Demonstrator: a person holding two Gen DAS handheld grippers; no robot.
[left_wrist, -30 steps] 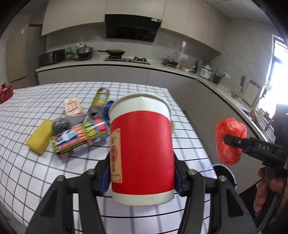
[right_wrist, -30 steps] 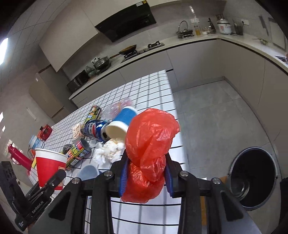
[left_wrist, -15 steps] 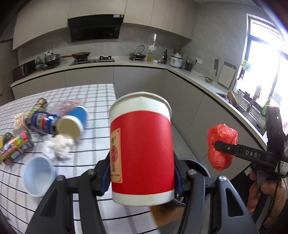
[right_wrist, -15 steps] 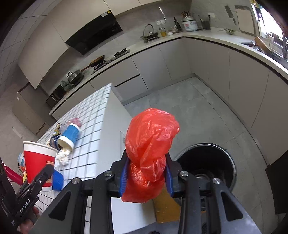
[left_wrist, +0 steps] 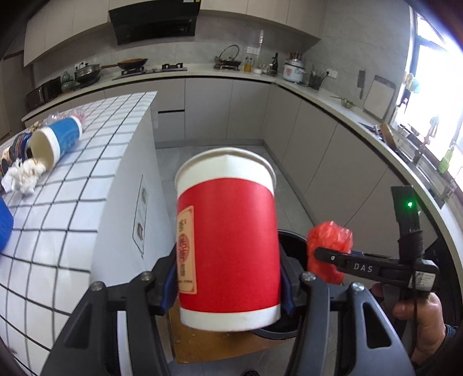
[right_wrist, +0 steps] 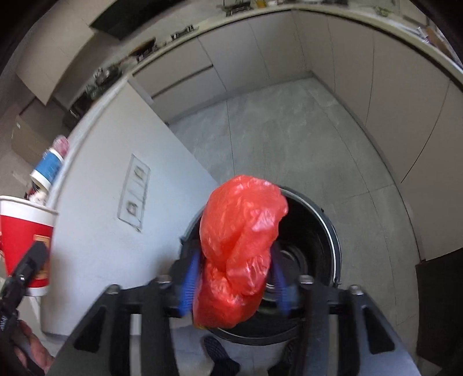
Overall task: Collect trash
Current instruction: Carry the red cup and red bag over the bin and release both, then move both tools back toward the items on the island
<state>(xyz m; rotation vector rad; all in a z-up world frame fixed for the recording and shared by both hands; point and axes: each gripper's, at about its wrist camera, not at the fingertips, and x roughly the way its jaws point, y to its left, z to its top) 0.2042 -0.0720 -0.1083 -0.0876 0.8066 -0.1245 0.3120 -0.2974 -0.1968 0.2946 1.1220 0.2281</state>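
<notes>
Red plastic bag point(right_wrist: 240, 248) was seen between the right gripper's point(right_wrist: 235, 285) opening jaws (pads drawn clear), above the bin point(right_wrist: 330, 231).

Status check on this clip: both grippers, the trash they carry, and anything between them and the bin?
Left gripper clamped on red paper cup. Right gripper jaws opening, red plastic bag between them, above open black bin. Nothing blocking the bin mouth.

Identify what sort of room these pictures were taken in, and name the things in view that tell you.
A home kitchen, most likely: a range hood hangs over a hob with a wok, and a rice cooker stands on the long worktop above the cabinets.
</notes>
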